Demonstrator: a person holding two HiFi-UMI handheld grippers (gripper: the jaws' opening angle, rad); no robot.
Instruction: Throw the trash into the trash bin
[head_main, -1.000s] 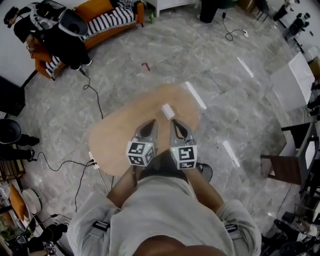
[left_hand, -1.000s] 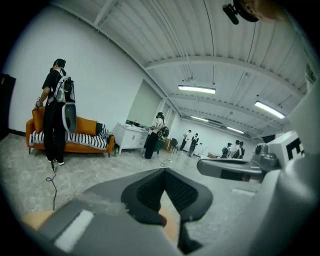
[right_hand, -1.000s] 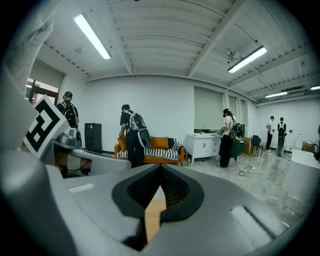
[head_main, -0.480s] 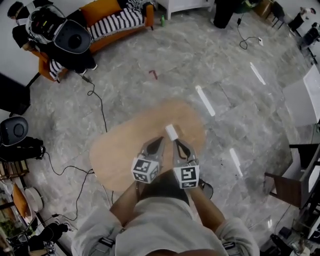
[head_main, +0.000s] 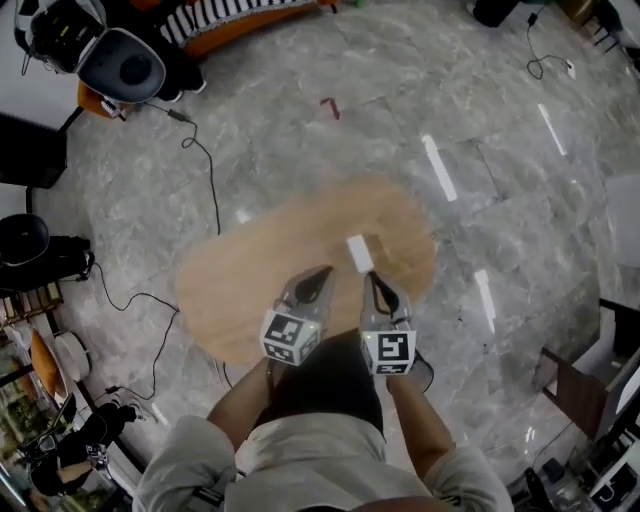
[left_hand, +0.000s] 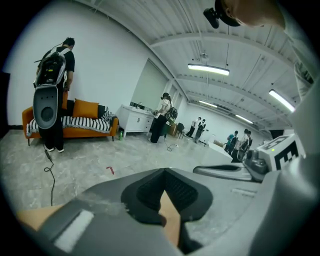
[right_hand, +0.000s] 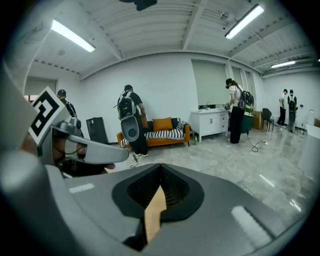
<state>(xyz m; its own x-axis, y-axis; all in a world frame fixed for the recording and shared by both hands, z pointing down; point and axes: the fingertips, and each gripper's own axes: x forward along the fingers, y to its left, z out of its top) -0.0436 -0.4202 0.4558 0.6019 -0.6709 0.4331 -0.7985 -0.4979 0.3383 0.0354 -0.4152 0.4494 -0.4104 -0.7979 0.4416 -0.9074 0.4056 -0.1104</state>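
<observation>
Trash, a small white piece (head_main: 359, 253), is seen on the wooden table (head_main: 250, 290), just ahead of the right gripper (head_main: 373, 279). Both it and the left gripper (head_main: 324, 271) are kept shut, with nothing held. Since before, both are brought lower, nearer the table. Black-and-white squares are shown on the cubes (head_main: 290, 337).

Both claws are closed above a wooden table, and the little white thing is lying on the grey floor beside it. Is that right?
Not quite. The little white thing lies on the wooden table itself, just ahead of the right claw, not on the grey floor; the head view shows it. The rest holds: the left claw and the right one are closed above the table.
</observation>
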